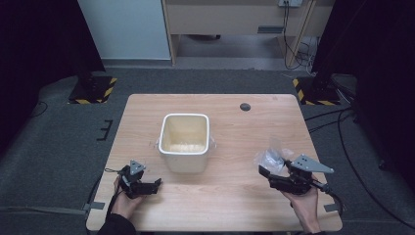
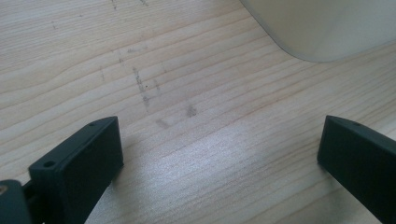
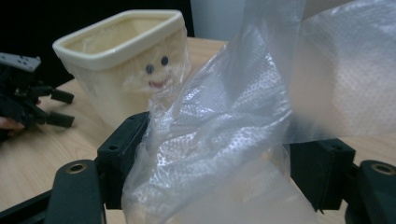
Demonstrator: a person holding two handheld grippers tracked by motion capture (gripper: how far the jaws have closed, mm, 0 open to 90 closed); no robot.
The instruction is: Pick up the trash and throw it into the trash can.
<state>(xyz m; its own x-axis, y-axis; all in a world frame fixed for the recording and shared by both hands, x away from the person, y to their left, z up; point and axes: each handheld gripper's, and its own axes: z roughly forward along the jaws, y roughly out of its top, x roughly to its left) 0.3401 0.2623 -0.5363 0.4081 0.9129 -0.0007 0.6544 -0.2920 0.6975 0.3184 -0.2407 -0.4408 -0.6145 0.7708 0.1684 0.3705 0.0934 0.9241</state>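
A cream-white plastic bin (image 1: 185,142) stands upright and open-topped in the middle of the wooden table (image 1: 230,196); a smiley face is drawn on its side (image 3: 121,56). A crumpled clear plastic bag (image 1: 270,156) sits at the right, bunched between the jaws of my right gripper (image 1: 266,176). In the right gripper view the bag (image 3: 233,116) rises above the jaws, and the right gripper (image 3: 219,158) presses on it from both sides. My left gripper (image 1: 155,186) rests low at the front left, open, with bare wood between its jaws (image 2: 219,140). The bin's corner (image 2: 327,28) lies just ahead of it.
A small dark round hole (image 1: 245,106) marks the table's far side. Dark carpet surrounds the table, with cables on the floor at the right (image 1: 342,142) and two black stand bases with yellow-striped edges (image 1: 93,88) beyond it. My left gripper (image 3: 60,109) shows beside the bin.
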